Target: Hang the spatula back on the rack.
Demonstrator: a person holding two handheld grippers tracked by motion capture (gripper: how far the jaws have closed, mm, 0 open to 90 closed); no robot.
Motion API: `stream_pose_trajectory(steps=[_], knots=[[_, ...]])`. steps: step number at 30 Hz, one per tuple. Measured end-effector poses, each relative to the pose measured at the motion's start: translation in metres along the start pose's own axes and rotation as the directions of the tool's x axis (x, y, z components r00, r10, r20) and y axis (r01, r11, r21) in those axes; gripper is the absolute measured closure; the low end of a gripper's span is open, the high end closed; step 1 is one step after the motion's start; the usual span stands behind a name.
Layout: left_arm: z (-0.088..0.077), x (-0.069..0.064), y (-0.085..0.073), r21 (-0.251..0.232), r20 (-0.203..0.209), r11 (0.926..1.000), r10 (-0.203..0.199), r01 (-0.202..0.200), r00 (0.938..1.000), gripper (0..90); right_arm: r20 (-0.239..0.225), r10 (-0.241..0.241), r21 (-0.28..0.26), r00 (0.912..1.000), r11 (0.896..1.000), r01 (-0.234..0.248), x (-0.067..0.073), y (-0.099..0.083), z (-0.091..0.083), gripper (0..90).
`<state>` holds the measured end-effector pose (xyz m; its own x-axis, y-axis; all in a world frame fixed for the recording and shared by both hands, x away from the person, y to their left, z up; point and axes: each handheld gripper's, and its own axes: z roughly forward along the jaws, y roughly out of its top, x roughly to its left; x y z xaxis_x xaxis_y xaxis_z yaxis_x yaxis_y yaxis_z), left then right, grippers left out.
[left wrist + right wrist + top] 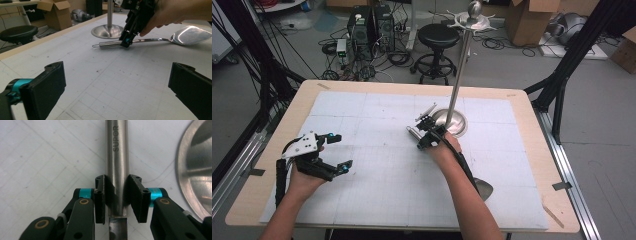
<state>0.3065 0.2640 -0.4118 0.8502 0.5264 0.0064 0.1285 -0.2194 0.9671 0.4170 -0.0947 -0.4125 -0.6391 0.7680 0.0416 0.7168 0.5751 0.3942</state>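
The right gripper has its jaws clamped on the ladle handle — lying on the counter, near the stand's base; the left gripper hovers, jaws open.

— What do the tongs look like?
— The right gripper is black, with teal collars just behind its jaws and brass rivets farther back.
— And the left gripper?
— Black too, with a grey three-cornered plate on top.

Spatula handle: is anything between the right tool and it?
No. The right tool has its pads against both sides of the steel spatula handle, which lies on the white mat. Nothing sits between pad and metal; the stand's round base is off to one side.
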Motion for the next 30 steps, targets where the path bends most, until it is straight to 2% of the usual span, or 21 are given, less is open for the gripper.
stream_pose_trajectory(steps=[6, 9, 12, 18, 20, 26, 30], knots=[[-0.001, 0.001, 0.001, -0.009, -0.005, 1.0000, 0.003, -0.003, 1.0000, 1.7, -0.019, -0.064, -0.071, 0.9978, 0.996, 0.063, 0.004, -0.002, -0.020, 68.5], [-0.001, 0.000, 0.001, -0.007, -0.007, 1.0000, 0.001, -0.001, 1.0000, 1.7, -0.037, -0.074, -0.122, 0.9966, 0.990, 0.069, 0.003, -0.004, -0.034, 68.5], [-0.001, 0.000, 0.001, -0.001, -0.007, 1.0000, 0.003, -0.003, 1.0000, 1.7, -0.066, -0.079, -0.191, 0.9947, 0.979, 0.065, -0.002, -0.008, -0.052, 68.5], [-0.001, 0.001, 0.001, -0.004, -0.009, 1.0000, 0.003, -0.003, 1.0000, 1.7, -0.098, -0.077, -0.325, 0.9922, 0.945, 0.041, -0.017, -0.017, -0.085, 68.9], [-0.002, 0.001, 0.001, -0.004, -0.011, 1.0000, 0.001, -0.001, 0.9999, 1.7, -0.111, -0.084, -0.370, 0.9902, 0.928, 0.037, -0.023, -0.021, -0.095, 68.9], [-0.001, 0.000, 0.001, 0.001, -0.011, 1.0000, 0.005, -0.005, 0.9999, 1.7, -0.132, -0.101, -0.464, 0.9861, 0.885, 0.028, -0.031, -0.031, -0.117, 69.0], [-0.001, 0.000, 0.001, 0.001, -0.010, 1.0000, 0.004, -0.004, 0.9999, 1.7, -0.137, -0.114, -0.508, 0.9840, 0.861, 0.029, -0.034, -0.036, -0.129, 69.1]])
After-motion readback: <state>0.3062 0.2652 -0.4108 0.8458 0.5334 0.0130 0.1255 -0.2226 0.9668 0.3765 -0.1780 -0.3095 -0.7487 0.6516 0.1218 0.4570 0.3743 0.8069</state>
